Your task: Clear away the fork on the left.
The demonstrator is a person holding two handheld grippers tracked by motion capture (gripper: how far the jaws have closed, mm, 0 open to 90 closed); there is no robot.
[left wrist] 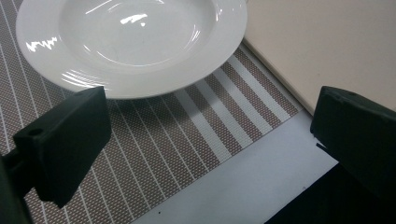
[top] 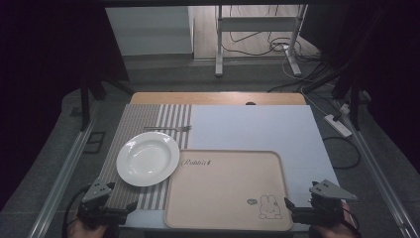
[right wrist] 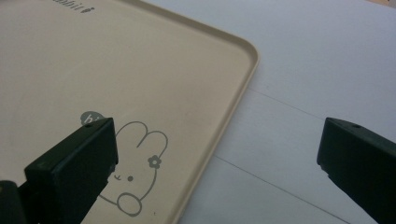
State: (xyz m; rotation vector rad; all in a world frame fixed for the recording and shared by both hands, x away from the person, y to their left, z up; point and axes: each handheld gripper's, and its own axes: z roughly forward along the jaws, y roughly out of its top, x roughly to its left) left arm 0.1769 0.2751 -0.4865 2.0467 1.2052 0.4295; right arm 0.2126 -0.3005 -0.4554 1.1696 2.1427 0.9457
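Nothing is in hand yet: the left gripper (top: 132, 207) and the right gripper (top: 288, 204) both hover at the near edge of the table with their jaws spread wide and nothing between them. The white plate (top: 148, 158) lies on the striped placemat (top: 141, 119), just beside the beige tray (top: 228, 191), with a fork (top: 168, 129) beyond it. Judging by this, the work is at its very start, and any picking up or moving of the plate remains to be done.

plates: 1 plate (top: 147, 158) | trays: 1 tray (top: 225, 191) | forks: 1 fork (top: 167, 129) | placemats: 1 placemat (top: 143, 119)
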